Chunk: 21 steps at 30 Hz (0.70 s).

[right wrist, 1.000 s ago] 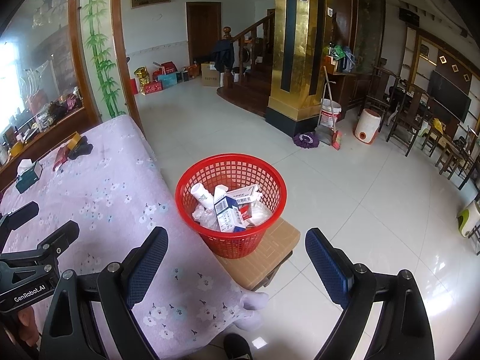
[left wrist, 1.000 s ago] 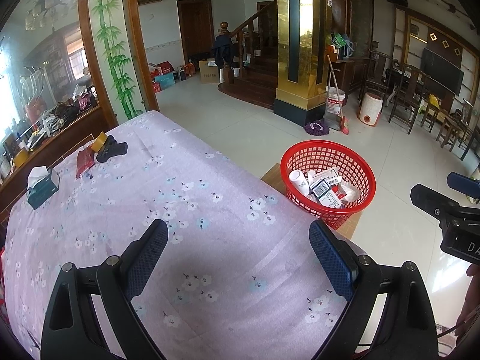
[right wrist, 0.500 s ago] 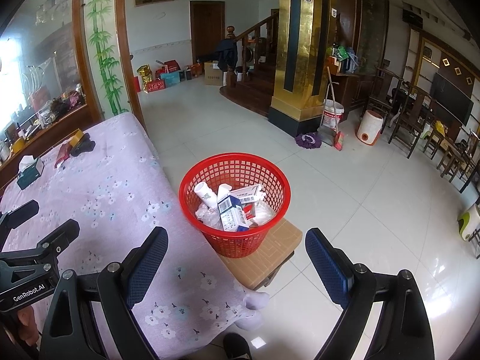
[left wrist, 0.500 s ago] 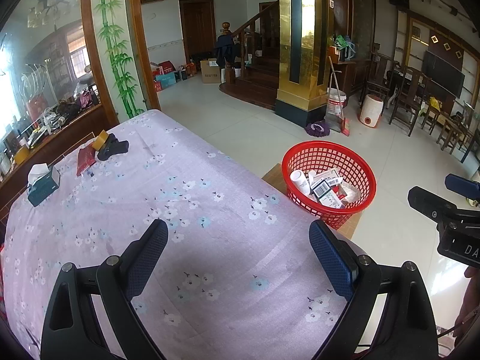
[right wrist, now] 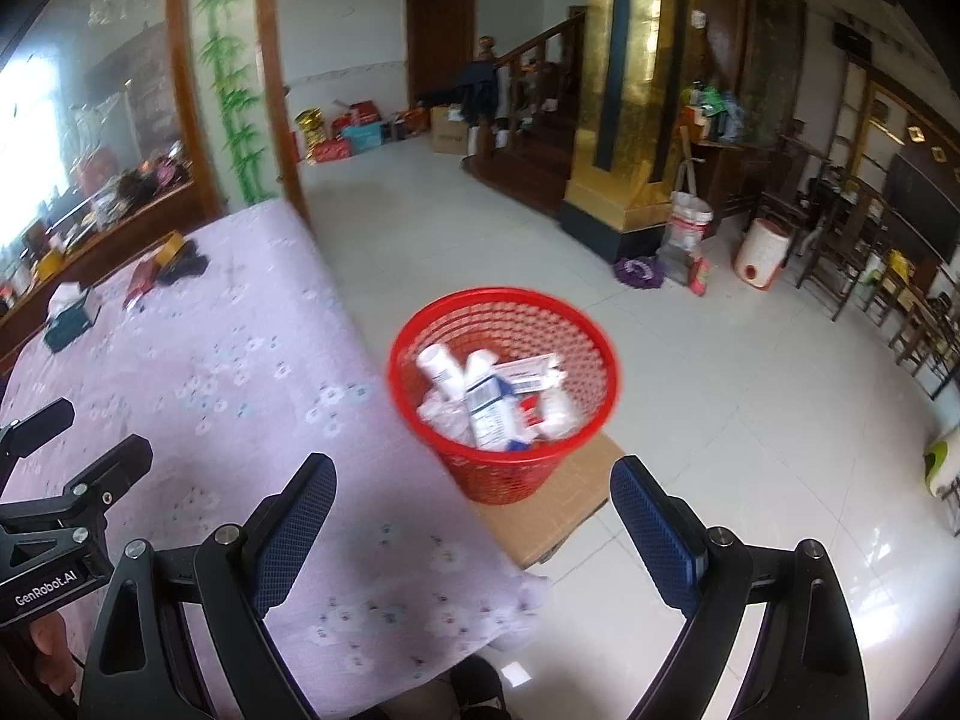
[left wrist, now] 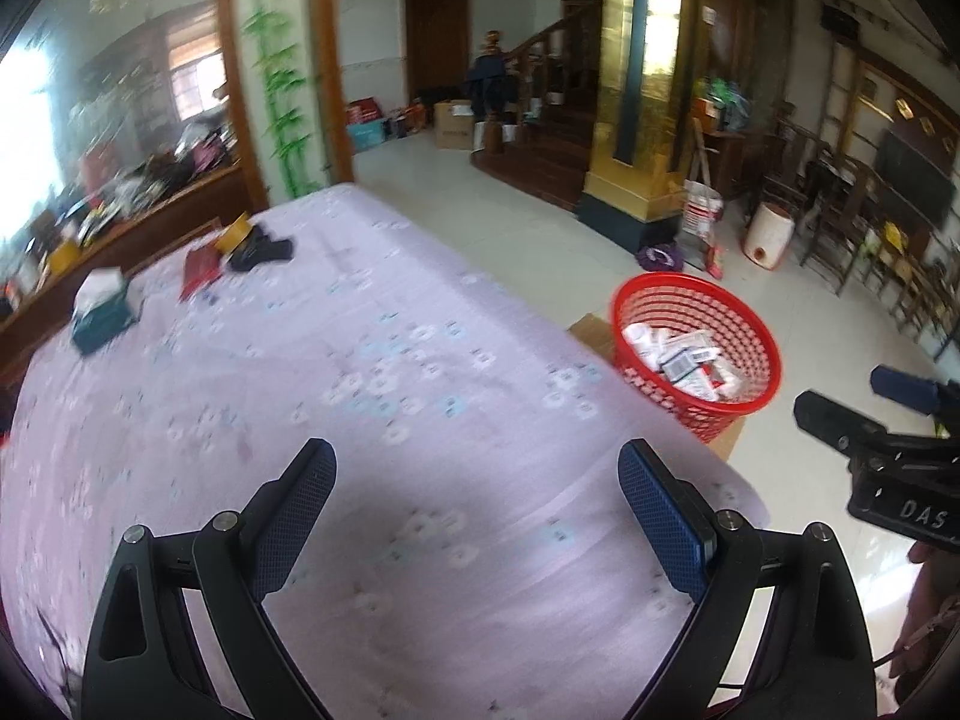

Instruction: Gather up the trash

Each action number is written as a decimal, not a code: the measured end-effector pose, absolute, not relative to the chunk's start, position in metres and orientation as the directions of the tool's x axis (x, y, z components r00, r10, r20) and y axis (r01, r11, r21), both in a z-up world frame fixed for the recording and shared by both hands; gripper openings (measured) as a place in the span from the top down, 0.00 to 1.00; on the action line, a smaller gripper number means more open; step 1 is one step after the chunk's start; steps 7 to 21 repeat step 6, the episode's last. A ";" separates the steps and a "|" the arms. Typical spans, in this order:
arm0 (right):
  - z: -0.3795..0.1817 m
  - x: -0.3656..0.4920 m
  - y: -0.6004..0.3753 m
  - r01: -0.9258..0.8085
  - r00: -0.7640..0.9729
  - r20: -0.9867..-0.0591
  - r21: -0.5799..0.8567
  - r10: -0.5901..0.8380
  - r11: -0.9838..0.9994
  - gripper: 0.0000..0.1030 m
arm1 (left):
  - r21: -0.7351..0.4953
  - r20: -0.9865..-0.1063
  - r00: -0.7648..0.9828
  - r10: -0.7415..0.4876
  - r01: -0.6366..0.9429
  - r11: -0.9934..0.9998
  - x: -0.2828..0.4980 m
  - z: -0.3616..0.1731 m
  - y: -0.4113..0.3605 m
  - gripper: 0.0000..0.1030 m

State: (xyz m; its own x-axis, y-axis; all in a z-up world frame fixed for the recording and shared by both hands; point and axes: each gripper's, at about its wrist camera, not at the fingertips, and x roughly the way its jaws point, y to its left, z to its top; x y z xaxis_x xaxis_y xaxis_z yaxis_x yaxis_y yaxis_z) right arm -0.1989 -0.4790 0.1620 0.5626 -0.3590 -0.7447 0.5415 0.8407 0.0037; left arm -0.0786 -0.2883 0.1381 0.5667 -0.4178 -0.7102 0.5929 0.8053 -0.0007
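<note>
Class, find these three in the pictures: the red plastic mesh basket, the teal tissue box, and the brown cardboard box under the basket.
Red plastic mesh basket [right wrist: 510,474]: right wrist view, front wall.
Teal tissue box [left wrist: 102,315]: left wrist view, side face.
Brown cardboard box [right wrist: 564,507]: right wrist view, bare top.

A teal rectangular tissue box [left wrist: 101,312] lies at ten o'clock on the lilac flowered tablecloth [left wrist: 372,420]; a gold-clad pillar [left wrist: 636,90] stands at one o'clock.

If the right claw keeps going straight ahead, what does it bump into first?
Probably the red basket of trash on the brown box. It sits just ahead between the open right claw tips, though how far off is hard to tell.
</note>
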 end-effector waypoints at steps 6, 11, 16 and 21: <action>0.142 -0.159 -0.441 0.408 0.573 -0.786 0.029 -0.231 0.912 0.08 | -0.047 -0.752 0.586 -0.301 0.408 0.912 -0.067 0.114 -0.209 0.09; 0.142 -0.159 -0.441 0.408 0.573 -0.786 0.029 -0.231 0.912 0.08 | -0.047 -0.752 0.586 -0.301 0.408 0.912 -0.067 0.114 -0.209 0.09; 0.142 -0.159 -0.441 0.408 0.573 -0.786 0.029 -0.231 0.912 0.08 | -0.047 -0.752 0.586 -0.301 0.408 0.912 -0.067 0.114 -0.209 0.09; 0.142 -0.159 -0.441 0.408 0.573 -0.786 0.029 -0.231 0.912 0.08 | -0.047 -0.752 0.586 -0.301 0.408 0.912 -0.067 0.114 -0.209 0.09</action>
